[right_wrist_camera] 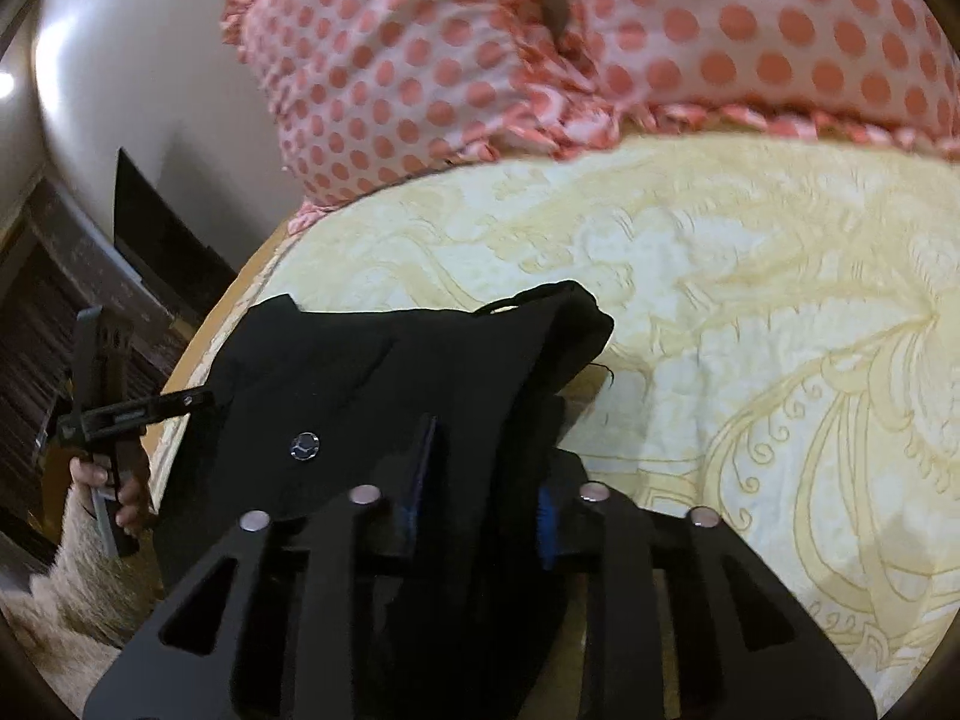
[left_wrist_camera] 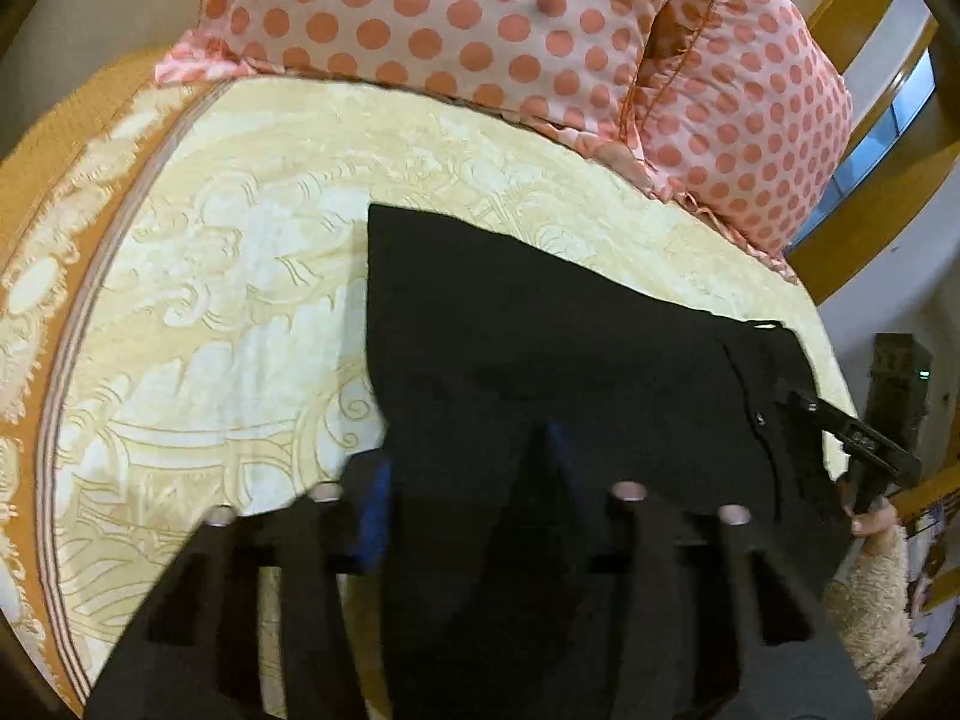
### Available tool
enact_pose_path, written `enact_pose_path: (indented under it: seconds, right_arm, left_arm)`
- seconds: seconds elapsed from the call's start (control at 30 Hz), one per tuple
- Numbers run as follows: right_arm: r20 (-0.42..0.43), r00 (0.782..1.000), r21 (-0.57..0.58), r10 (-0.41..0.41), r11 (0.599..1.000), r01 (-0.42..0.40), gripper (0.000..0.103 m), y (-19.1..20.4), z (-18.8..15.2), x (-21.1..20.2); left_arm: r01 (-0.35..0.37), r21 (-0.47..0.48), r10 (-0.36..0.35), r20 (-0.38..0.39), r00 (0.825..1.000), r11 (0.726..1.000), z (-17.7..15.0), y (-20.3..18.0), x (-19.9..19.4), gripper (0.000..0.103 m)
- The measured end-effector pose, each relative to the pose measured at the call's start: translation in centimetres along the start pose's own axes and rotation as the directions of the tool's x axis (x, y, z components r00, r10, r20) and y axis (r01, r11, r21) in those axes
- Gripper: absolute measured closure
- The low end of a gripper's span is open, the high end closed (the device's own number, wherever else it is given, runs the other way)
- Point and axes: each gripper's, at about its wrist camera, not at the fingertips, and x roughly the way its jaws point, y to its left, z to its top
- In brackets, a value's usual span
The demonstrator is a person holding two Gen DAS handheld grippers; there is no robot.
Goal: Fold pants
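Observation:
Black pants [left_wrist_camera: 540, 312] lie flat on a cream patterned bedspread [left_wrist_camera: 240, 300]. In the left wrist view my left gripper [left_wrist_camera: 465, 480] is low in the frame, its blue pads closed on the near edge of the dark cloth. My right gripper [left_wrist_camera: 798, 405] shows at the right, at the waist end. In the right wrist view my right gripper [right_wrist_camera: 483, 498] pinches a bunched fold of the pants [right_wrist_camera: 360, 372] beside a silver button [right_wrist_camera: 306, 444]. My left gripper [right_wrist_camera: 201, 400] reaches the cloth's left edge, held by a hand [right_wrist_camera: 114, 480].
Pink pillows with coral dots [left_wrist_camera: 480, 18] [right_wrist_camera: 600, 48] lie along the far side of the bed. A wooden headboard [left_wrist_camera: 870, 222] stands at the right. Beyond the bed edge is dark furniture [right_wrist_camera: 150, 228]. A fuzzy beige sleeve [left_wrist_camera: 876, 612] is at the lower right.

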Motion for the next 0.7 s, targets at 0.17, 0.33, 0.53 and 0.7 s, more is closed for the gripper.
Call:
enact_pose_path:
  seconds: [0.17, 0.33, 0.53, 0.7]
  right_arm:
    - [0.022, 1.0, 0.008, 0.012, 1.0, -0.012, 0.083, 0.0, 0.4, -0.4]
    - [0.052, 0.999, -0.054, -0.012, 0.998, 0.015, 0.086, 1.6, 1.9, -1.5]
    - [0.138, 0.988, -0.126, -0.075, 0.988, 0.093, 0.088, 2.5, 6.4, -2.2]
    - [0.289, 0.949, -0.177, -0.125, 0.967, 0.181, 0.088, 2.0, 10.1, -2.2]
  left_arm:
    - [0.001, 0.006, -0.001, 0.028, 1.0, 1.0, 0.0, -0.1, -0.5, 0.093]
    - [-0.032, 0.04, 0.03, 0.058, 0.998, 0.999, 0.8, -1.4, -1.1, 0.095]
    - [-0.046, 0.084, 0.036, 0.113, 0.993, 0.995, 4.5, -3.0, -1.4, 0.095]
    - [-0.112, 0.133, 0.082, 0.213, 0.974, 0.985, 9.7, -4.4, -0.1, 0.095]
